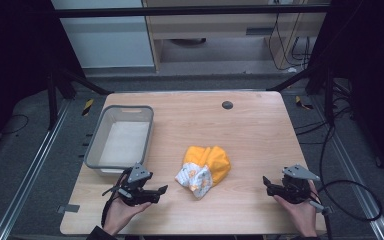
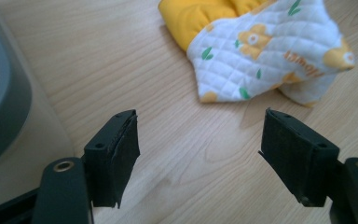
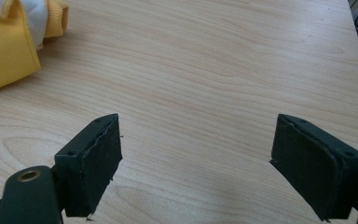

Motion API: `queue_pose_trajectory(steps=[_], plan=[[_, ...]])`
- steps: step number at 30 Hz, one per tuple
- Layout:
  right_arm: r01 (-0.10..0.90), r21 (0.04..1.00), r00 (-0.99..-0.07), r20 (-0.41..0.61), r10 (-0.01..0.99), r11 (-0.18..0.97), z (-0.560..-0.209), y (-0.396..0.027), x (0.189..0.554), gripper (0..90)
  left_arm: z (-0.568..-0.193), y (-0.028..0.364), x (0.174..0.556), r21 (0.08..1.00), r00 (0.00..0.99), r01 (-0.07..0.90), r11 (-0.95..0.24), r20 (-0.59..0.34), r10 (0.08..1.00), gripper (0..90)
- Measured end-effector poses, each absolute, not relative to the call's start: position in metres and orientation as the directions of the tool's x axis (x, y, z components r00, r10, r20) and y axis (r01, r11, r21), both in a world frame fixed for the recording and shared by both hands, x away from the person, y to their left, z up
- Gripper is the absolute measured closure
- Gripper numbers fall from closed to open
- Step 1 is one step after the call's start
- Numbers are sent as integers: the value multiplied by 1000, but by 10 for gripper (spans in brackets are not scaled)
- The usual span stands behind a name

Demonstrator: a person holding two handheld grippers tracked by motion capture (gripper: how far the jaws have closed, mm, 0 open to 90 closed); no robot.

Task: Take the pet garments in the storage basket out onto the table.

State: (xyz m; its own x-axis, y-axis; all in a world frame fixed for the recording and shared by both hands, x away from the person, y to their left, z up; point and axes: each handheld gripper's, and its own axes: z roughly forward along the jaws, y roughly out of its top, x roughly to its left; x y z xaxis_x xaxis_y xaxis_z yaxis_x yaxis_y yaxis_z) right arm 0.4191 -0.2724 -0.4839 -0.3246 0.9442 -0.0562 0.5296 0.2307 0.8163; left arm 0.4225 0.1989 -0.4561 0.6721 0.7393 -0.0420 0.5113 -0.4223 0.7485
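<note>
A crumpled yellow garment [image 1: 207,167] with a white quilted flower-print lining lies near the middle of the wooden table [image 1: 260,130]. My left gripper [image 1: 161,191] hovers low at the front left, a short way left of the cloth, jaws wide apart and empty. In the left gripper view the quilted lining [image 2: 261,51] lies just beyond the open left gripper [image 2: 200,154]. My right gripper [image 1: 266,184] rests at the front right, open, with bare wood between its jaws. In the right gripper view, the right gripper [image 3: 196,163] has the yellow fabric [image 3: 4,51] off at the upper left.
A grey plastic bin [image 1: 122,137] with a pale bottom stands on the left side of the table, just behind my left gripper; its wall [image 2: 0,107] is close in the left gripper view. A dark round grommet [image 1: 227,105] sits near the far edge.
</note>
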Motion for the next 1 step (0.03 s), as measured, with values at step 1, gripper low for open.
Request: queue_pose_trajectory(steps=[1], plan=[[529,815,-326,-62,943,236,-484,-272,419,158,-458,201,422,748,667,516,-419,-43,744,273]])
